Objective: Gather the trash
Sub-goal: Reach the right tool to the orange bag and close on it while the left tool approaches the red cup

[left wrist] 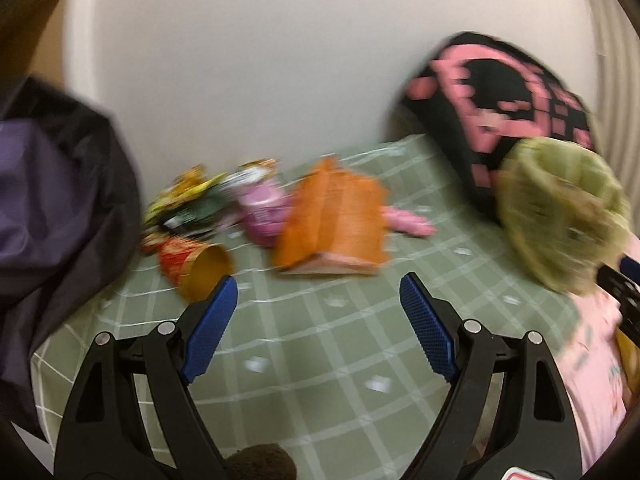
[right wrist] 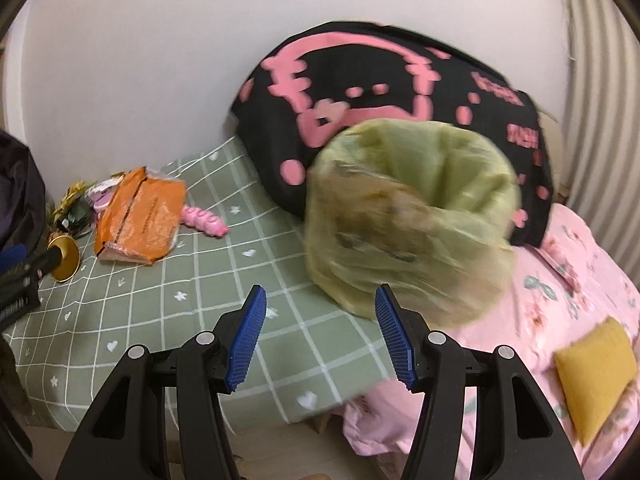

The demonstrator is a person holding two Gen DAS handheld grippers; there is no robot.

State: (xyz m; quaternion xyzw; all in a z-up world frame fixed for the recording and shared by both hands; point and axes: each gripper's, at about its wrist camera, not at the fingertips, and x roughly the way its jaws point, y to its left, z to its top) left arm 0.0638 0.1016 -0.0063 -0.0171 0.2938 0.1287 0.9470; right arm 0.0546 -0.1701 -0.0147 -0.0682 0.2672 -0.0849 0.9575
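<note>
Trash lies in a heap on the green checked bed sheet (left wrist: 320,340) near the wall: an orange packet (left wrist: 332,224) (right wrist: 140,216), a red and gold paper cup (left wrist: 196,268) (right wrist: 64,258) on its side, a pink wrapper (left wrist: 262,208) and green-yellow wrappers (left wrist: 188,196). A green bin bag (right wrist: 412,220) (left wrist: 564,216), its mouth open, sits on the bed at the right. My left gripper (left wrist: 318,292) is open, hovering short of the cup and packet. My right gripper (right wrist: 320,300) is open just in front of the bag. Both hold nothing.
A black pillow with pink print (right wrist: 392,92) leans on the white wall behind the bag. A pink floral quilt (right wrist: 560,320) with a yellow pouch (right wrist: 596,368) lies at the right. Dark purple-black fabric (left wrist: 56,200) bulks at the left. A pink toy (right wrist: 204,220) lies beside the packet.
</note>
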